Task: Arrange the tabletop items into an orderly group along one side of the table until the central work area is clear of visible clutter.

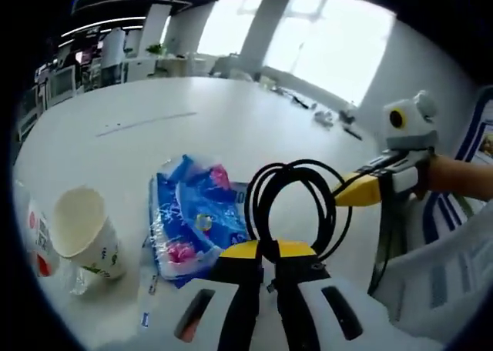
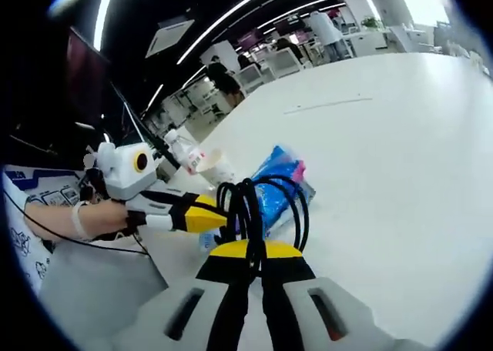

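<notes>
Left gripper view: left gripper (image 1: 268, 251) and right gripper (image 1: 344, 195) both pinching a coiled black cable (image 1: 296, 205) above the blue packet (image 1: 196, 216), paper cup (image 1: 85, 232) alongside; advice: keep loops gathered, set beside packet.

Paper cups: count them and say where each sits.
1. The paper cup sits tilted on the table beside the blue plastic packet. Others may be hidden behind it.
</notes>
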`<state>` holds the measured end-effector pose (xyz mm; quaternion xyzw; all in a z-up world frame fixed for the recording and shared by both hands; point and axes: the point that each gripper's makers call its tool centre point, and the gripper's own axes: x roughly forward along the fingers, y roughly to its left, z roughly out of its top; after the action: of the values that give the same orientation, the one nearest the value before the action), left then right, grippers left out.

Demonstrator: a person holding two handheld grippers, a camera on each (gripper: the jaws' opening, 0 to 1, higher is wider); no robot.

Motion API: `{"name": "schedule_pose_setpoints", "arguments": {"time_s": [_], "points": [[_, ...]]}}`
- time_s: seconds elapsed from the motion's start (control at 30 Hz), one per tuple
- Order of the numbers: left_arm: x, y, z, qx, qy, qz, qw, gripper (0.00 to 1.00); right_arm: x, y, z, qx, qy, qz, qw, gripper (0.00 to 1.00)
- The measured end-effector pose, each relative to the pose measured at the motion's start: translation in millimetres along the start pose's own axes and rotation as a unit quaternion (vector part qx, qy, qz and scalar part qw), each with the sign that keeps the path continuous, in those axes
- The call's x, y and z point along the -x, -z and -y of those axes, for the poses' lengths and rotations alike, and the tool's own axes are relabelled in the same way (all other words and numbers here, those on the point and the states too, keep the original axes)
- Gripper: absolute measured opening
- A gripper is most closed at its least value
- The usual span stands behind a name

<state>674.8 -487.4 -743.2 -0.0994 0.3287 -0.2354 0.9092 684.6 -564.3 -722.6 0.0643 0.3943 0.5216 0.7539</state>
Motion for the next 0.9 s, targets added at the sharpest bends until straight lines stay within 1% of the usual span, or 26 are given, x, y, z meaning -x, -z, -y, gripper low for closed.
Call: {"name": "schedule_pose_setpoints", "arguments": {"time_s": [0.17, 0.37, 0.73, 0.9], "points": [[-14, -5.2, 15.5, -0.011, 0.019, -0.007, 0.9997, 0.01, 15, 5.7, 7, -0.010, 0.012, 0.007, 0.9999, 0.01], [-26, -11.1, 27.5, -0.017, 0.031, -0.009, 0.9993, 0.01, 30, 9.7, 16, -0.020, 0.025, 0.017, 0.9994, 0.00], [-47, -12.1, 46.5, -0.029, 0.047, -0.021, 0.9982, 0.01, 49, 17.1, 37, -0.036, 0.040, 0.023, 0.9983, 0.00], [-57, -9.7, 55.0, -0.029, 0.056, -0.026, 0.9977, 0.00, 57, 23.1, 46, -0.045, 0.046, 0.022, 0.9977, 0.00]]}}
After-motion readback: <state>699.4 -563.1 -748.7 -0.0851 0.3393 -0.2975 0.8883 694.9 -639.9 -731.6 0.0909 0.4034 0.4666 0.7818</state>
